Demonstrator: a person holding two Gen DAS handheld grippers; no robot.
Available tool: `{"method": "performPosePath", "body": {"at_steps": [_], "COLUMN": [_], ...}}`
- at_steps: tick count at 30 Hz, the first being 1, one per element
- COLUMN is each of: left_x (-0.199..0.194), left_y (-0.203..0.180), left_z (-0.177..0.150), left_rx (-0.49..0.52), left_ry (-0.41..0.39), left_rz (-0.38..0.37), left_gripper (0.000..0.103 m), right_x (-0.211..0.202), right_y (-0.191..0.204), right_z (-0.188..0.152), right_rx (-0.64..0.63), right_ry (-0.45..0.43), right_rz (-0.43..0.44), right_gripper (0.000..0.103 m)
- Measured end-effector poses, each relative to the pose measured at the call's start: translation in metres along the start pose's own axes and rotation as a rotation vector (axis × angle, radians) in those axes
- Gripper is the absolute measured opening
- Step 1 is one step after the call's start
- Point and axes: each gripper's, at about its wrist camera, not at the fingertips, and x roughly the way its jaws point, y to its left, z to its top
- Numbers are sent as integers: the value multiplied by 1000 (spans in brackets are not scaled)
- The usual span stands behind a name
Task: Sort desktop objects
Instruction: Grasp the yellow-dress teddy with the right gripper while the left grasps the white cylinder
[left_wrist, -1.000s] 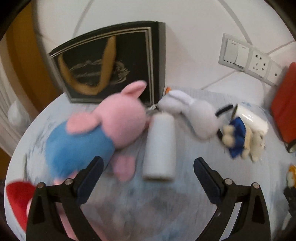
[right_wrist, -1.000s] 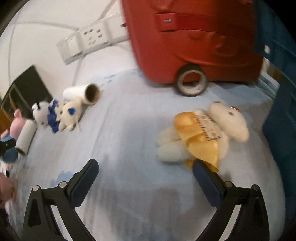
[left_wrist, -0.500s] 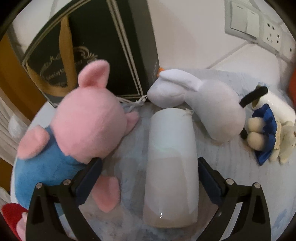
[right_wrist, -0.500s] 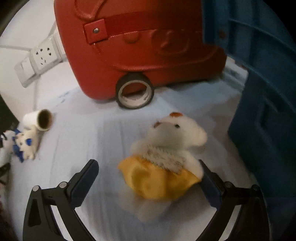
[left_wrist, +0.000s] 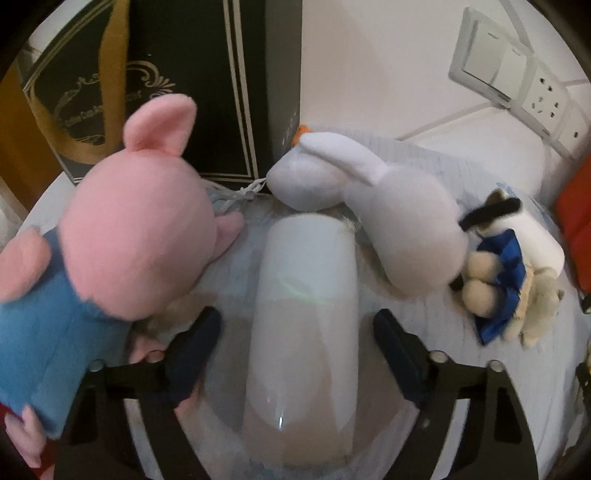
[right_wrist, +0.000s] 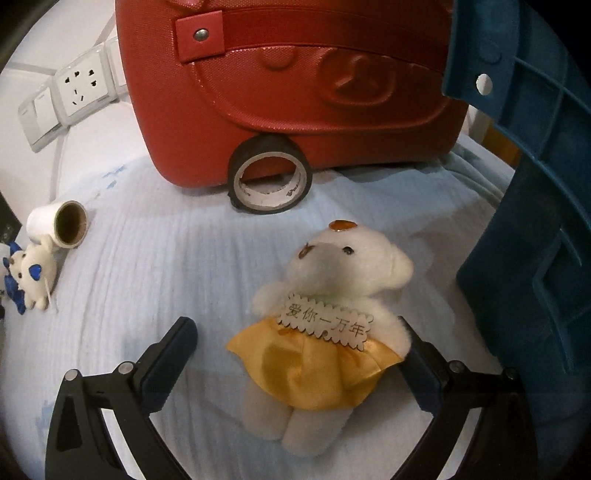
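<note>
In the left wrist view my left gripper (left_wrist: 295, 328) is open, its fingers on either side of a white roll (left_wrist: 306, 321) lying on the cloth; neither pad visibly touches it. A pink-and-blue pig plush (left_wrist: 110, 236) lies left of the roll, a white rabbit plush (left_wrist: 373, 214) beyond it. In the right wrist view my right gripper (right_wrist: 295, 339) is open around a white bear plush in a yellow dress (right_wrist: 321, 343); the right finger sits against the bear's side.
A black gift box (left_wrist: 177, 85) stands behind the pig. A small blue-and-cream bear (left_wrist: 513, 295) lies right of the rabbit, also seen at far left (right_wrist: 29, 273) beside a paper roll (right_wrist: 59, 225). Red case (right_wrist: 295, 81), black tape roll (right_wrist: 271, 181), blue crate (right_wrist: 535, 221), wall sockets (right_wrist: 74, 88).
Both grippers have moved forward. The left now straddles the white roll and its fingers have drawn closer together. The right has closed in around the yellow-dressed bear, which now lies between its fingers.
</note>
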Motion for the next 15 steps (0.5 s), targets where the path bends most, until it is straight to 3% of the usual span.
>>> {"method": "performPosePath", "body": {"at_steps": [2,4,9,15], "left_x": [-8,-16,-31,-49], "left_y": [-4,-8,-14,-20], "left_z": [-6,-13,-27,-42], "left_rx": [10,26,27,41], "left_ry": [-8,-15,-37,-33], "left_rz": [-6,-16,-14,-12], "left_gripper": [62,46,46,45], "right_x": [-3,-13,-22,-46], "right_y": [-3,-8,-16,-17], "right_z": [0,0,-1,-4], "right_rx": [21,34,47,-22], "right_ry": [-13,-48,-63,-89], "right_rz": [4,3,54,87], "right_gripper": [93,57,44,38]}}
